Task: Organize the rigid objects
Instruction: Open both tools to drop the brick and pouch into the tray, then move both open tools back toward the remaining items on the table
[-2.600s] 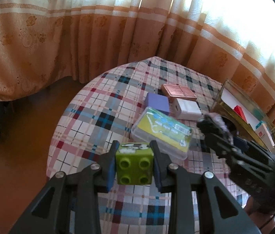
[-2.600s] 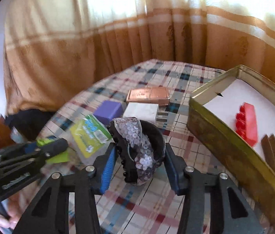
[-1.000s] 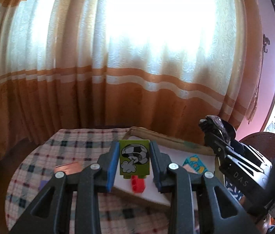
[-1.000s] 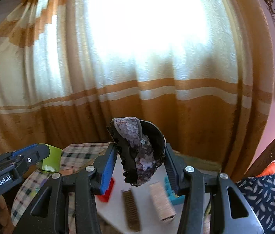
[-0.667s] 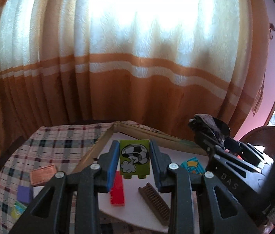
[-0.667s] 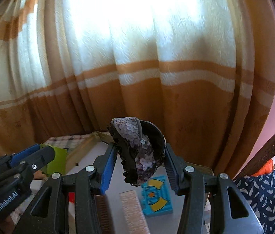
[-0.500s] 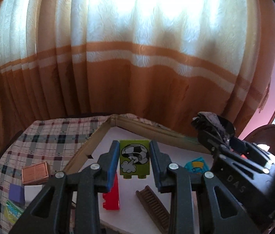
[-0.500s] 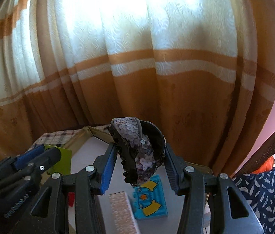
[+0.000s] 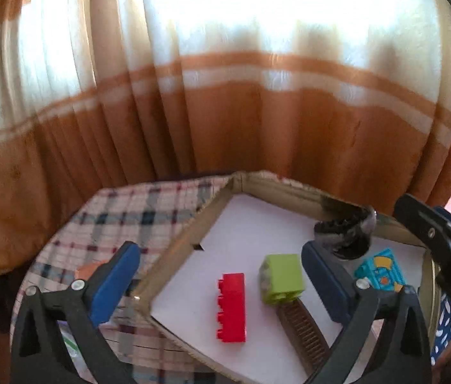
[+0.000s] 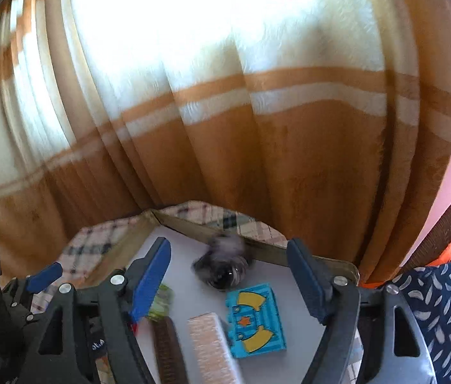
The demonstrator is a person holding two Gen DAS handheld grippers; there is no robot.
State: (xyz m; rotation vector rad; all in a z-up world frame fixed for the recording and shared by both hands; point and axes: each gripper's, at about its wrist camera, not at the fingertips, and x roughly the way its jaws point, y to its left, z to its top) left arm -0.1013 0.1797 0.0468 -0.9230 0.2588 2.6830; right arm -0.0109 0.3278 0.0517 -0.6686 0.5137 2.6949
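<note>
The gold tin box (image 9: 187,240) has a white floor. My left gripper (image 9: 219,283) hangs over it with its jaws opening wide. The green brick (image 9: 281,278) lies loose on the floor below them, touching neither pad, beside a red brick (image 9: 231,307) and a brown comb (image 9: 302,329). My right gripper (image 10: 228,278) is also opening. The sequinned hair clip (image 10: 222,264), blurred, lies free below its fingers by the box's far wall (image 10: 270,251). In the left wrist view the hair clip (image 9: 345,236) sits at the back of the box.
A blue card (image 10: 254,320) and a pink block (image 10: 212,345) lie in the box. The checked tablecloth (image 9: 123,211) lies left of it, with a copper box (image 9: 86,268) behind my left finger. Curtains hang close behind. A patterned cushion (image 10: 443,313) is at right.
Both grippers have opened. The green brick has dropped from the left one and the hair clip from the right one onto the box floor. Both views have tipped down toward the box.
</note>
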